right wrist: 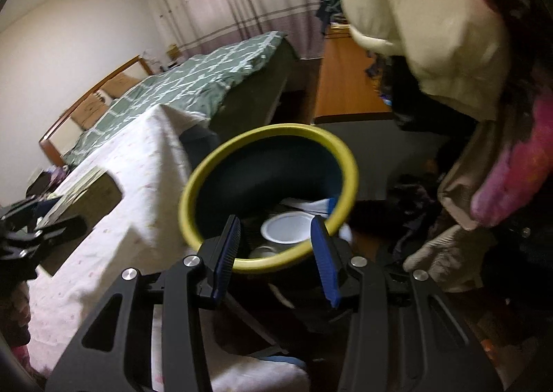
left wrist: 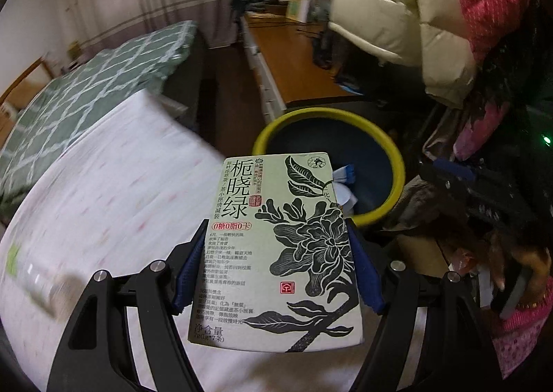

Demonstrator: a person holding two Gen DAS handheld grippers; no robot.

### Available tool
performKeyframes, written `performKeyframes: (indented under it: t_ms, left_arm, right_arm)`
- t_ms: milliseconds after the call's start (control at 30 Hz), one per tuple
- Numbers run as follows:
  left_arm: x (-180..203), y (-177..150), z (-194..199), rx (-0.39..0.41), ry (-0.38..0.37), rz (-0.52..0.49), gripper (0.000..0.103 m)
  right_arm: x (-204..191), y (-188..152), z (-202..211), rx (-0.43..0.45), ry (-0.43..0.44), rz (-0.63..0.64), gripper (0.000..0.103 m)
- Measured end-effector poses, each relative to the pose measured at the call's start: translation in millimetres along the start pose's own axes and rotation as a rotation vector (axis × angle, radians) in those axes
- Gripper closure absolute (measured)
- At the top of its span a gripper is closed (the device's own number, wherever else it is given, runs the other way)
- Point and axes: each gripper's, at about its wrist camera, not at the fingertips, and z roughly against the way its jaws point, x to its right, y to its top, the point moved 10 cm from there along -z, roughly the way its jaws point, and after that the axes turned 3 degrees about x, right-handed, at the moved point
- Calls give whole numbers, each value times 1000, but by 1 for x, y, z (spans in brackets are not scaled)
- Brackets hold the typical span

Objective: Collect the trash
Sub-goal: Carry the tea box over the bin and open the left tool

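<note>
My left gripper (left wrist: 276,236) is shut on a pale green tea box (left wrist: 276,254) printed with black flowers and Chinese text, held above the white tablecloth with its far end reaching over the yellow-rimmed trash bin (left wrist: 397,164). My right gripper (right wrist: 276,229) is open and empty, just above the near rim of the same bin (right wrist: 193,191). Inside the bin lie a white round lid (right wrist: 285,229) and white-and-blue paper scraps (right wrist: 318,203), which also show in the left wrist view (left wrist: 345,184).
A table with a white cloth (left wrist: 103,191) stands left of the bin. A bed with a green checked cover (right wrist: 193,81) lies behind it. Hanging cream and pink coats (left wrist: 432,12) crowd the right. A wooden desk (left wrist: 293,60) stands beyond the bin.
</note>
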Motion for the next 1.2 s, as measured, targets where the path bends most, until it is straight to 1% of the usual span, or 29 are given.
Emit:
performKeyframes:
  t_ms: [233,367,400,433,500,533,567,667,800,933,1067,1133,1200]
  left_arm:
    - [55,45,-61,-24,-56,-55,30]
    - [71,62,-90,-22,-68,-45,30]
    - [72,67,-97,-19,-70,-33,28]
    - [69,71,-104,-12,-54,-22,19]
    - [62,79,-110,12,-17,-7,9]
    - [57,81,-110,21,-1,7,9]
    - [52,80,-108,23,-1,21,9]
    - [36,71,-87,38,-27,69,9]
    - [-3,42,-33,112,-5,111,7]
    - [-50,5,19,178,57,161,5]
    - [-102,-36,64,214,131,235,5]
    - [-131,-57,85,229,183,270,5]
    - [-165,-82,107,245,255,306,5]
  right_arm:
    - [39,-1,4,2,-55,-45,62]
    - [56,-3,5,1,-84,-69,62]
    - [58,-3,6,0,-86,-73,62]
    - [60,-3,6,-2,-90,-77,62]
    - [61,-4,5,-6,-92,-79,62]
    - [60,-4,4,-9,-90,-78,62]
    - [60,-4,4,-11,-88,-76,62]
    - [51,-6,-1,-20,-76,-61,62]
    - [35,-8,-9,-32,-55,-42,62]
    - [12,-12,-19,-51,-34,-12,62]
    - [-22,-13,-29,-68,-5,32,62]
    - [-36,-13,-30,-69,8,52,62]
    - [-54,-12,-30,-68,19,77,62]
